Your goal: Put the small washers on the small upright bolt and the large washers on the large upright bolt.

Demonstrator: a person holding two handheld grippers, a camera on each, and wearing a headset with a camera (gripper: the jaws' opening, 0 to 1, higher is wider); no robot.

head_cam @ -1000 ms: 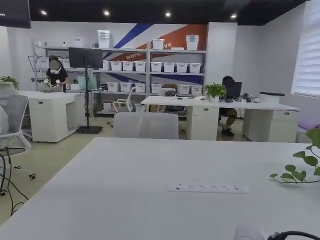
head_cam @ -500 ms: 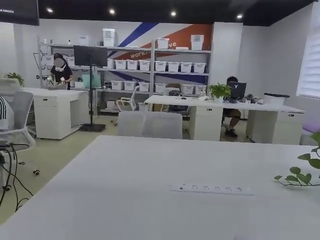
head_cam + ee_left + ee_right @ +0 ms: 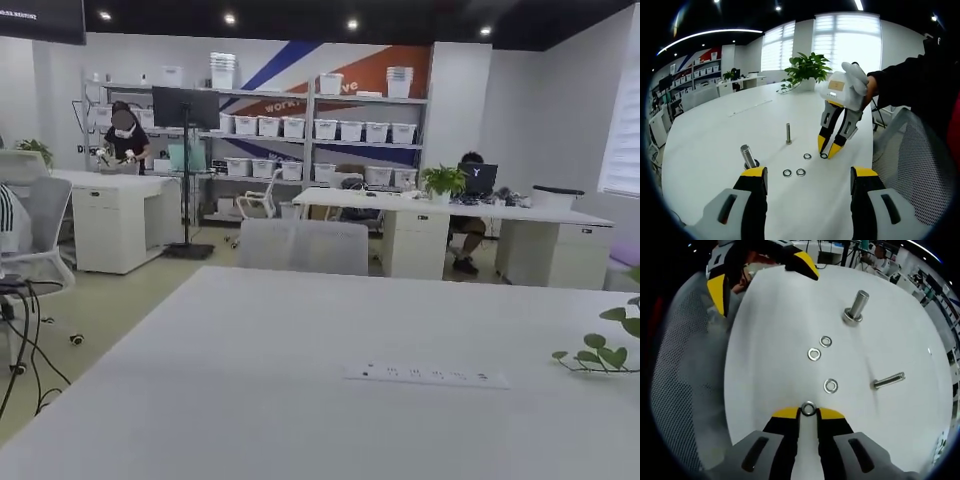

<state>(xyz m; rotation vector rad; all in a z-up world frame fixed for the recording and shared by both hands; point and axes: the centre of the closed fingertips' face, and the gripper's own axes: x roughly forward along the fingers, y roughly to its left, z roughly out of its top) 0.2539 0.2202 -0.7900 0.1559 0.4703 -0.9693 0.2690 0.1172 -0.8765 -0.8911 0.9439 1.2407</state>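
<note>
The right claw [image 3: 808, 413] is pressed almost together, pinching a washer [image 3: 808, 408] at the surface of the desk [image 3: 770, 340]. Three loose washers [image 3: 830, 385] lie flat just ahead, between this claw and the large upright bolt [image 3: 856, 307]. The small upright bolt [image 3: 888, 380] stands beside them. The left claw [image 3: 810, 172] is spread wide and holds nothing, close to the large upright bolt.

Head camera swinging left: whole room slides right in head view. Striped shape [image 3: 5, 222] now peeking in at left edge, beside office chair [image 3: 38, 235]. Plant [image 3: 603, 349] at worktop [image 3: 250, 390] right edge cut to few sprigs. Dark cable and pale object at near right corner dropped out of frame.
</note>
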